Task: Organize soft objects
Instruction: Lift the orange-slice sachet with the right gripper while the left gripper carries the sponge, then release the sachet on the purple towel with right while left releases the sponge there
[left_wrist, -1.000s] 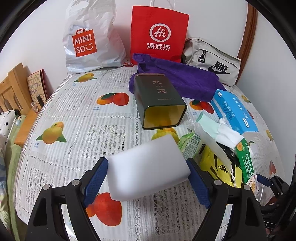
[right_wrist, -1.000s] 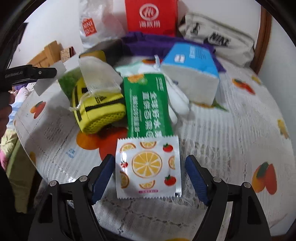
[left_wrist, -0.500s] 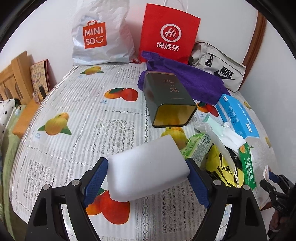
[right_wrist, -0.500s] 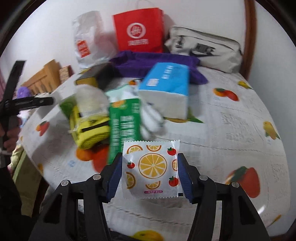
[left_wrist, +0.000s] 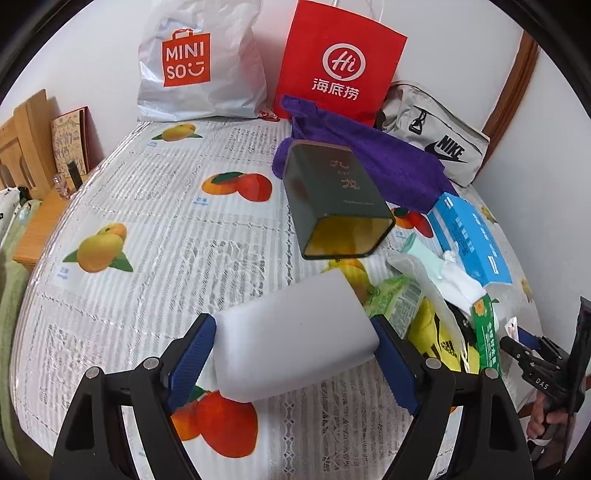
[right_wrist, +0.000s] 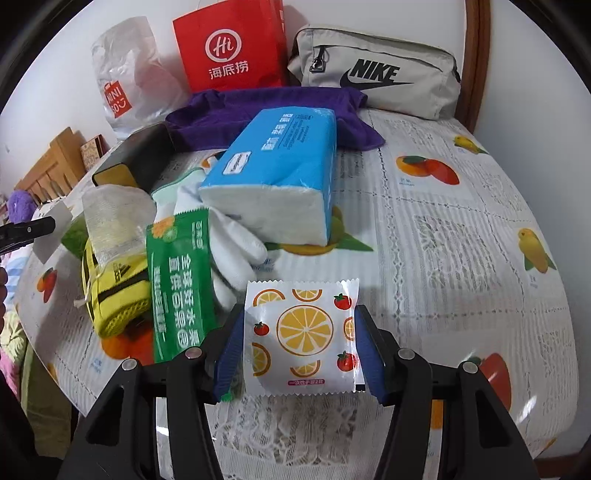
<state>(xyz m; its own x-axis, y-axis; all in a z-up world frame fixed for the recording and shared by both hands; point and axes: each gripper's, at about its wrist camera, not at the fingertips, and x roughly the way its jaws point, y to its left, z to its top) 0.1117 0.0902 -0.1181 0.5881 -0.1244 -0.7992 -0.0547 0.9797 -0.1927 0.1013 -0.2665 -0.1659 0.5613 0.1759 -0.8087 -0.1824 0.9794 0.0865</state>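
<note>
My left gripper (left_wrist: 293, 354) is shut on a white sponge block (left_wrist: 295, 332) and holds it above the fruit-print tablecloth (left_wrist: 147, 229). My right gripper (right_wrist: 301, 347) is shut on a white packet printed with orange slices (right_wrist: 301, 339), held just above the cloth. In front of it lie a blue tissue pack (right_wrist: 277, 166), white gloves (right_wrist: 232, 254), a green wipes packet (right_wrist: 181, 288), a yellow pouch (right_wrist: 114, 295) and a mesh bag (right_wrist: 110, 218). A purple towel (right_wrist: 258, 114) lies behind them. The same pile shows at the right of the left wrist view (left_wrist: 443, 295).
A dark green tin (left_wrist: 336, 203) lies on its side, open end toward me. A Miniso bag (left_wrist: 199, 62), a red paper bag (left_wrist: 336, 62) and a grey Nike pouch (left_wrist: 432, 140) stand along the back wall. Wooden furniture (left_wrist: 26, 147) is at the left.
The right gripper closed onto the orange-print packet and lifted it, turning right. The left gripper kept the sponge and shifted slightly back and left.
</note>
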